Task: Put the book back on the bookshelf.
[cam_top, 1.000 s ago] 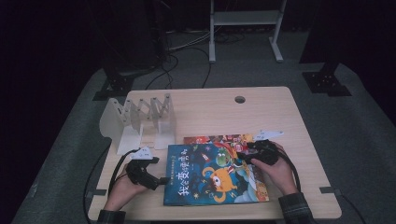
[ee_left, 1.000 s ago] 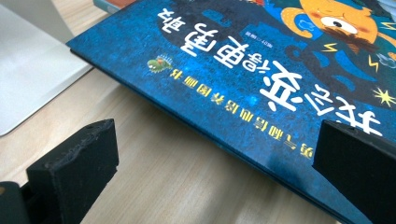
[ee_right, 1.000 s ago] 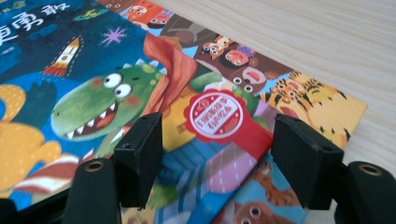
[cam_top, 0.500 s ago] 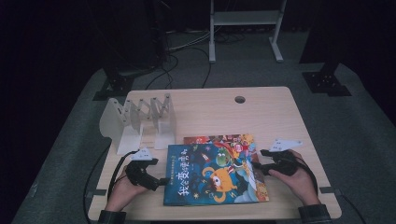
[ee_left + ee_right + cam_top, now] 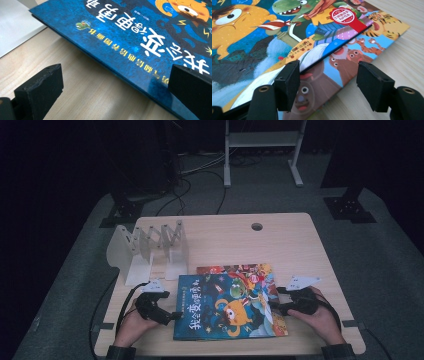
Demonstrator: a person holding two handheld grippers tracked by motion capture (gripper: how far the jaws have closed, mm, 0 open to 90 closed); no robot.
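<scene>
White accordion-fold plastic book rack (image 5: 150,251) upright at rear left of light wooden table (image 5: 280,240), well apart from both grippers. Compared with a second ago: right gripper (image 5: 274,307) shifted off the cover to the book's right edge; left gripper (image 5: 174,316) unchanged at the left edge. Blue glossy picture book (image 5: 227,307) flat at front centre, showing white characters and an orange monster, stacked askew on a second colourful animal picture book (image 5: 235,269). Both sets of jaws released, gaps visible, nothing clamped; one left jaw over bare wood, the other over the blue cover.
</scene>
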